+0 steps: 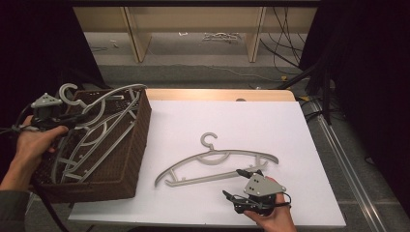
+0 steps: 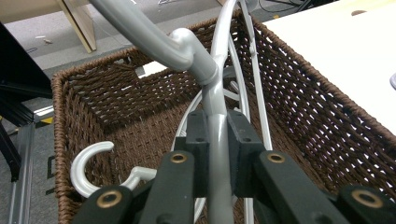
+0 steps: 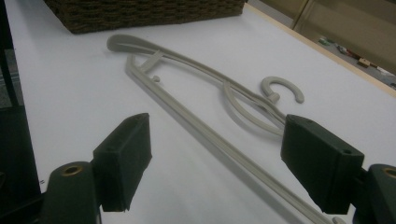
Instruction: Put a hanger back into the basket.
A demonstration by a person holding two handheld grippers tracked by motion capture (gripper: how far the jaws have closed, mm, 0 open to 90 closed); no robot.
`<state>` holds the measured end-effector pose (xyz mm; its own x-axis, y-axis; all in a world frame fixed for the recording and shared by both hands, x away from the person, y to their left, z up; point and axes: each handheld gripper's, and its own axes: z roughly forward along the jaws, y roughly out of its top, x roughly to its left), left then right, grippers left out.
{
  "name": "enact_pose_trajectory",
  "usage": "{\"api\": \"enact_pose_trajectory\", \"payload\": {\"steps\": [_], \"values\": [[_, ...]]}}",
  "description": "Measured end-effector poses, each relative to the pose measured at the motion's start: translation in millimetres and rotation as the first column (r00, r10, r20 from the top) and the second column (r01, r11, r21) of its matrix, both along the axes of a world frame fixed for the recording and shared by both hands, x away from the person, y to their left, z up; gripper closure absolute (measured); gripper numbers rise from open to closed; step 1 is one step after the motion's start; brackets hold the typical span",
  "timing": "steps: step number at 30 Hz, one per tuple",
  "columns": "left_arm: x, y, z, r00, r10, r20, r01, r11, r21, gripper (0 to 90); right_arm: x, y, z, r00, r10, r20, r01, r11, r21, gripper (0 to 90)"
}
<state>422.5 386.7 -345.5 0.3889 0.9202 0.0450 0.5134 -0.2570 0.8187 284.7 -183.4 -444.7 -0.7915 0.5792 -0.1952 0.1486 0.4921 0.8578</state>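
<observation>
The left claw (image 2: 217, 154) is pinching the neck of a grey hanger (image 2: 205, 70) over the brown wicker basket (image 1: 138, 145) at the bench's (image 1: 290, 145) left edge. The right claw (image 3: 217, 158) is standing spread — a second hanger (image 1: 217, 162) is lying flat on the white bench just beyond its tips. Cables are trailing across the floor (image 1: 193, 63) behind.

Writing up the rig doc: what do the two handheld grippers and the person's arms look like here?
Both are black two-jaw grippers: the left gripper and the right gripper. Each carries a grey three-cornered plate on top and trails a black cable. The jaws end in blocky black pads, and the linkage arms have brass-coloured pivot rings. A grey-green sleeve covers the left forearm.
</observation>
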Motion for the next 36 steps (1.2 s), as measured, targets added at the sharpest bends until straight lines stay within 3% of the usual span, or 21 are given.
{"api": "enact_pose_trajectory", "payload": {"steps": [7,9,10,11,13,14,15,18,19,21,22,25,28,31,32,34,35,36], "values": [[-0.3,-0.7,-3.5,0.9999,-0.014,0.005,0.014,0.9998,0.012,80.8,-0.2,1.0,-0.6,1.0,0.002,0.001,-0.002,1.0,-0.001,25.6],[0.3,0.5,-3.9,0.9994,-0.034,0.003,0.034,0.9983,0.046,80.8,-0.2,0.9,-0.6,1.0,0.002,0.003,-0.002,1.0,0.002,25.5],[-0.1,-0.8,-5.4,0.9997,-0.025,0.003,0.025,0.9992,0.032,80.8,-0.2,0.9,-0.6,1.0,0.001,0.003,-0.001,1.0,0.002,25.5],[-2.5,-3.7,-7.1,0.9997,0.013,-0.021,-0.013,0.9999,-0.003,80.8,-0.2,0.8,-0.5,1.0,0.001,0.004,-0.001,1.0,0.003,25.6],[-2.1,-3.0,-8.7,0.9997,0.01,-0.022,-0.01,0.9999,0.003,80.8,-0.1,0.8,-0.5,1.0,0.001,0.004,-0.001,1.0,0.004,25.5],[-2.4,-0.4,-7.9,0.9991,-0.008,-0.041,0.009,0.9991,0.041,80.8,-0.1,0.8,-0.5,1.0,0.001,0.004,-0.001,1.0,0.004,25.5],[-2.1,-3.7,-10.8,0.9995,0.016,-0.027,-0.016,0.9999,0.001,80.8,-0.1,0.8,-0.5,1.0,0.001,0.004,-0.001,1.0,0.004,25.5],[-1.8,-3.8,-12.7,0.9995,0.012,-0.029,-0.012,0.9999,0.004,80.8,0.0,0.8,-0.4,1.0,0.0,0.006,0.0,1.0,0.004,25.5],[-2.0,-1.9,-12.0,0.9991,-0.001,-0.042,0.002,0.9995,0.031,80.8,0.0,0.7,-0.4,1.0,0.0,0.006,0.0,1.0,0.004,25.5],[-1.6,-1.8,-13.1,0.9988,-0.004,-0.049,0.006,0.9994,0.035,80.8,-0.1,0.8,-0.4,1.0,0.001,0.004,-0.001,1.0,0.004,25.5],[-1.2,-4.2,-15.1,0.9993,0.011,-0.037,-0.011,0.9999,0.007,80.8,-0.1,0.8,-0.4,1.0,0.001,0.004,-0.001,1.0,0.004,25.5],[-0.3,-4.0,-16.7,0.9992,0.013,-0.038,-0.013,0.9999,0.006,80.8,0.0,0.7,-0.4,1.0,0.001,0.006,-0.001,1.0,0.004,25.5],[-0.2,-0.8,-16.6,0.9978,-0.005,-0.065,0.008,0.9985,0.055,80.9,-0.1,0.8,-0.4,1.0,0.001,0.005,-0.001,1.0,0.004,25.5],[0.3,-3.4,-20.6,0.9985,0.018,-0.052,-0.017,0.9995,0.026,81.0,0.0,0.7,-0.4,1.0,0.001,0.005,-0.001,1.0,0.004,25.6],[0.0,-0.6,-19.5,0.9974,-0.001,-0.072,0.006,0.998,0.062,81.0,-0.1,0.7,-0.4,1.0,0.001,0.004,-0.001,1.0,0.004,25.5],[0.4,-1.7,-21.9,0.9975,0.019,-0.068,-0.016,0.9991,0.04,81.1,-0.1,0.7,-0.2,1.0,0.002,0.005,-0.002,1.0,0.004,25.5],[0.4,0.0,-21.3,0.997,0.012,-0.077,-0.007,0.9983,0.058,81.2,-0.1,0.7,-0.3,1.0,0.001,0.006,-0.001,1.0,0.004,25.5],[1.2,-2.1,-23.6,0.9977,0.034,-0.058,-0.033,0.9993,0.018,81.2,-0.1,0.7,-0.3,1.0,0.001,0.005,-0.001,1.0,0.004,25.5]]}}
